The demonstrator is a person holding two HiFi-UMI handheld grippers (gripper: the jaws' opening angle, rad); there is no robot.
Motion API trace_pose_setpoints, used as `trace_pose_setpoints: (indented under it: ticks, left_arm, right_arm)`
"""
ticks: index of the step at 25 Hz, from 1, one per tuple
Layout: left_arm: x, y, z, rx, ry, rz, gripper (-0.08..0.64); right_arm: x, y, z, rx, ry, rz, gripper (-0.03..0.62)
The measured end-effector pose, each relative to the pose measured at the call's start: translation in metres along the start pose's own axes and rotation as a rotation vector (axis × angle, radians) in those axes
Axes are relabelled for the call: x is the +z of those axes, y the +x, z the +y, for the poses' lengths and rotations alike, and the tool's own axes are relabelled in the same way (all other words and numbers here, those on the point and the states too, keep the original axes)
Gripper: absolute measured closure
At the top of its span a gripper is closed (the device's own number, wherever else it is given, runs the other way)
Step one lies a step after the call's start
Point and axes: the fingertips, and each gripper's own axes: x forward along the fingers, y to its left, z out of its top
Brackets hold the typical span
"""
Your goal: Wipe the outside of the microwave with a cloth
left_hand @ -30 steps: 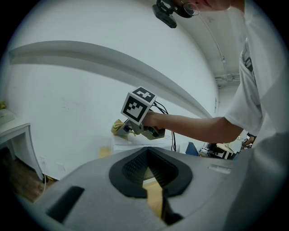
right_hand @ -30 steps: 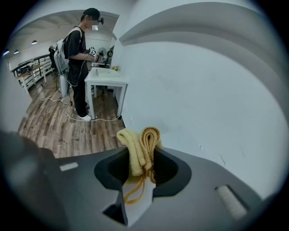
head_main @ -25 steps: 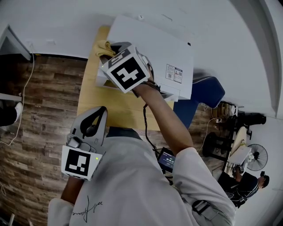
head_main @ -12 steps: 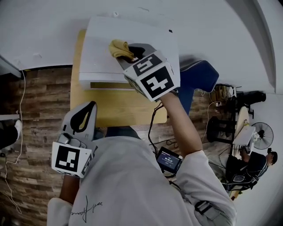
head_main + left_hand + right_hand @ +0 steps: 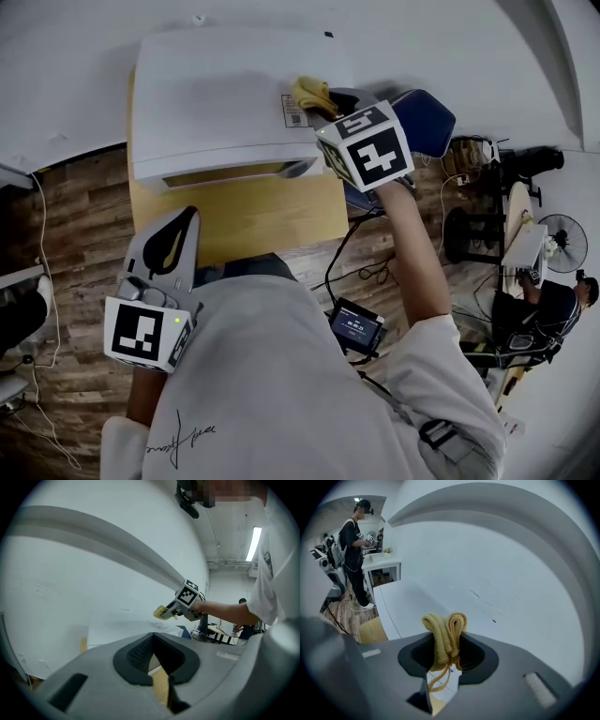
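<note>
Now, your biggest risk is the microwave (image 5: pixel 216 103) itself. It fills the far part of the wooden table (image 5: pixel 253 216), and a hard sideways push from the wipe could, I judge, slide it on that smooth top.

Next comes the edge. The cloth (image 5: pixel 312 94) sits on the far right part of the microwave's top, just beside the printed label (image 5: pixel 296 110) and close to the right rim. A stroke carried to the right would likely run off the box towards the blue seat (image 5: pixel 424 120) beyond it.

Smaller still, the cloth is bunched into a narrow fold, so only a small patch seems to meet the surface and you could leave strips unwiped. A loose thread (image 5: pixel 436 681) hangs under it and might snag.

Your right arm (image 5: pixel 412 253) reaches forward, nearly straight. The right gripper (image 5: pixel 328 97) angles down onto the top with its jaws clamped on the cloth.

Your left gripper (image 5: pixel 178 239) is held low and near your body, over the near table edge and well apart from the microwave. Its jaws are together with nothing between them.
</note>
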Motion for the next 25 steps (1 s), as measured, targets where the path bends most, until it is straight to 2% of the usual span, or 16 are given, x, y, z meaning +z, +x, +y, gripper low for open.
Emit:
trace_pose_setpoints:
  ticks: [7, 11, 15, 25]
  left_arm:
    - [0.0, 0.015, -0.005, -0.033, 0.008, 0.028, 0.568]
    - [0.001, 0.021, -0.009, -0.044, 0.01, 0.033, 0.568]
    - [-0.004, 0.023, -0.011, -0.047, 0.001, 0.039, 0.568]
    - [-0.01, 0.011, -0.008, -0.025, -0.022, 0.037, 0.568]
  right_arm:
    - [-0.045, -0.004, -0.05, -0.138, 0.01, 0.069, 0.468]
    - [-0.072, 0.001, -0.061, -0.176, 0.001, 0.138, 0.468]
    - [-0.086, 0.009, -0.059, -0.173, 0.008, 0.178, 0.468]
    - [-0.085, 0.013, -0.049, -0.177, 0.04, 0.185, 0.468]
